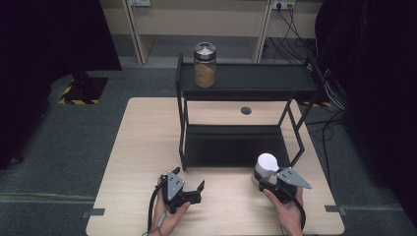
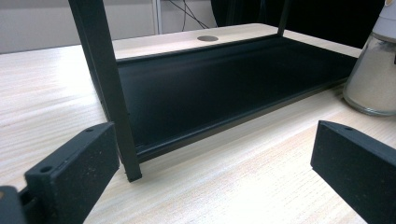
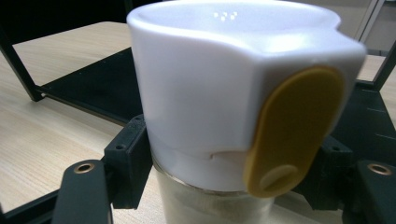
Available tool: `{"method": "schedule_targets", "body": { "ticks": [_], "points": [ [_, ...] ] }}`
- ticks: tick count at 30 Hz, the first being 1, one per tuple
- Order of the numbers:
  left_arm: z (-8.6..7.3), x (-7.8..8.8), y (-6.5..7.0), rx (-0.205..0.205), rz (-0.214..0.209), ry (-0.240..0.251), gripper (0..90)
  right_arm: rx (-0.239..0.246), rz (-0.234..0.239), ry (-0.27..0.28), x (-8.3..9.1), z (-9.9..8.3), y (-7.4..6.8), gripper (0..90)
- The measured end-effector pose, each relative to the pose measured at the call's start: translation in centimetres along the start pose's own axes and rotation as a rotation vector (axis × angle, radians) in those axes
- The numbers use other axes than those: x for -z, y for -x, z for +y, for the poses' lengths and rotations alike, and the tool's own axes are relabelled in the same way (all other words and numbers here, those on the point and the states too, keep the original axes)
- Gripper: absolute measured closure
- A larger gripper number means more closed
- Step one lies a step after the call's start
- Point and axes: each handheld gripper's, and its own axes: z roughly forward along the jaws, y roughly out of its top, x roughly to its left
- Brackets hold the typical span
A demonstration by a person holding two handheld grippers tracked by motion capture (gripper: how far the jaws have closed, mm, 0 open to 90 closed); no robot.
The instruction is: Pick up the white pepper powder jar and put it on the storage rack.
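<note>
High view is showing the white-capped jar (image 1: 265, 168) standing at the lower right of the frame, on the pale wooden table (image 1: 142, 147) just in front of the black rack (image 1: 236, 142). The right gripper (image 1: 268, 186) is clamping its jaws on the jar's glass body, just below the cap; in the right gripper view the black pads (image 3: 130, 163) are pressing on either side of the glass under the white cap (image 3: 210, 93). The left gripper (image 1: 196, 189), at the lower centre of the high view, is resting on the table with its jaws standing well apart and nothing between them.

The jar is standing upright, its long axis running vertically, cap up; the yellow flip tab (image 3: 289, 135) on the cap is facing the right gripper's camera. Judging by the glass wall and the pale powder filling it, seen at the right edge of the left gripper view, the jar is probably moderately heavy, rigid, smooth enough to slip, and breakable if knocked against the rack's bars. The grip below the cap looks sensible, since the cap's lower edge is acting as a stop.

A second jar (image 1: 204, 65) with a metal lid is sitting on the rack's top shelf at the upper centre.
</note>
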Motion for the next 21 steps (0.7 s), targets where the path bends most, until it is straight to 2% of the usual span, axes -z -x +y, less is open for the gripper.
{"method": "schedule_targets", "body": {
  "ticks": [6,11,21],
  "points": [
    [0.0,0.0,0.0,0.0,0.001,0.002,0.2,0.012,-0.033,0.014,0.4,0.1,-0.6,30.4],
    [-0.1,0.0,0.1,-0.001,0.002,0.003,0.2,0.016,-0.036,0.084,1.1,0.6,-0.9,30.4],
    [-0.1,0.0,0.1,0.0,0.005,0.004,0.2,0.036,-0.056,0.203,2.5,2.8,-1.5,30.5]
  ]
}}
